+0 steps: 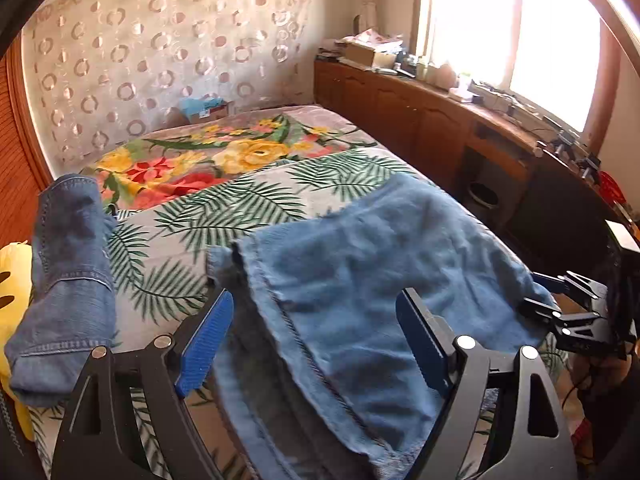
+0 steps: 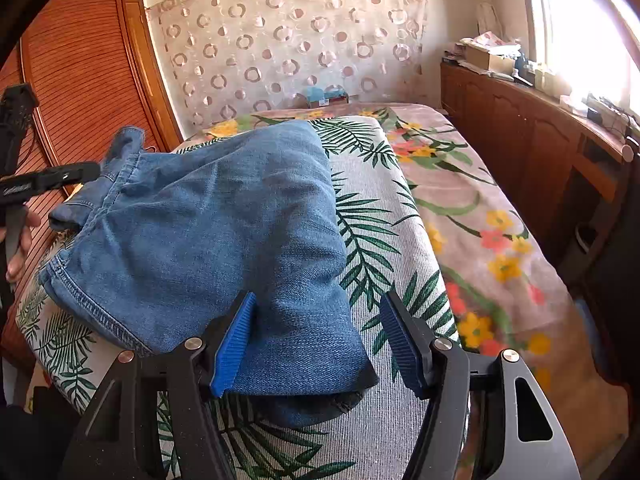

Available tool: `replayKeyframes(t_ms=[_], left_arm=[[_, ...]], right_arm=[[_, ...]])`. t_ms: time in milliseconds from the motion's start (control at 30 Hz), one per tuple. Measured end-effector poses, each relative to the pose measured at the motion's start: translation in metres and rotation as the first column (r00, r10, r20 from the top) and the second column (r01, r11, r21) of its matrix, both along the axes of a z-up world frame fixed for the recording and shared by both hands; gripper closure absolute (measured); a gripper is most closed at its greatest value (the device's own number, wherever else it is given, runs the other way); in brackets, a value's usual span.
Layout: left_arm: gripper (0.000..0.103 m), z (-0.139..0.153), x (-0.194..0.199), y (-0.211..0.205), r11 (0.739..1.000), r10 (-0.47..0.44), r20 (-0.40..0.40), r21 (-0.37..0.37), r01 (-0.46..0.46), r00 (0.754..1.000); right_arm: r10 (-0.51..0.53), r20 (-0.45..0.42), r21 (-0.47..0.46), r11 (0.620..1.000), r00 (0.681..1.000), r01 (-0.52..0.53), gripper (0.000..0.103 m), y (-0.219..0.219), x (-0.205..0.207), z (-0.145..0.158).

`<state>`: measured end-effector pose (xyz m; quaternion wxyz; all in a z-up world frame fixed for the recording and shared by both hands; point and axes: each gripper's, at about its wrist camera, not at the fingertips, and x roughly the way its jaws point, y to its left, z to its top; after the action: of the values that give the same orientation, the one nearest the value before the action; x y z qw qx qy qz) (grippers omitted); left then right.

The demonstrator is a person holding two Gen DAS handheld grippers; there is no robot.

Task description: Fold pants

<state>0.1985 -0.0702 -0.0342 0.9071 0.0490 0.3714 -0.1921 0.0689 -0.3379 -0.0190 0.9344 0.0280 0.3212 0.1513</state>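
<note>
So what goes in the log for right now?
task: fold pants | jeans: on bed, partly folded | left gripper: open over jeans | right gripper: open, jeans corner between jaws

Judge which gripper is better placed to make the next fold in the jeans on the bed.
Probably the right gripper: it stands open with the jeans hem between its pads, ready to close. The left gripper is also open, over the seam edge, gripping nothing.
</note>
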Motion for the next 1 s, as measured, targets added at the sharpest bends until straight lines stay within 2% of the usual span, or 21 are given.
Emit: replayKeyframes(t_ms=[133, 233, 533, 733, 1000], left_arm=[[0.019, -0.006, -0.018, -0.015, 0.999, -0.031, -0.008, -0.013, 0.031, 0.999], [0.019, -0.016, -0.026, -0.027, 0.998, -0.055, -0.023, 0.009, 0.055, 0.998], [0.019, -0.049, -0.023, -0.031, 0.998, -0.031, -0.087, 0.044, 0.035, 0.996], [0.019, -0.056, -0.026, -0.033, 0.998, -0.029, -0.088, 0.044, 0.033, 0.996], [0.019, -0.06, -0.027, -0.033, 0.999, -0.027, -0.085, 0.041, 0.031, 0.996]], right_arm=[[-0.002, -0.006, 0.005, 1.0, 1.0, 0.002, 0.037, 0.002, 0.001, -0.001], [-0.001, -0.013, 0.016, 1.0, 1.0, 0.001, 0.037, 0.001, 0.003, -0.002], [-0.001, -0.025, 0.057, 0.998, 1.0, 0.002, 0.037, 0.0, 0.008, -0.005], [-0.003, -0.023, 0.051, 0.999, 1.0, 0.004, 0.037, 0.005, 0.009, -0.006], [0.019, -0.031, 0.074, 0.997, 0.999, -0.017, 0.053, 0.009, 0.008, -0.006]])
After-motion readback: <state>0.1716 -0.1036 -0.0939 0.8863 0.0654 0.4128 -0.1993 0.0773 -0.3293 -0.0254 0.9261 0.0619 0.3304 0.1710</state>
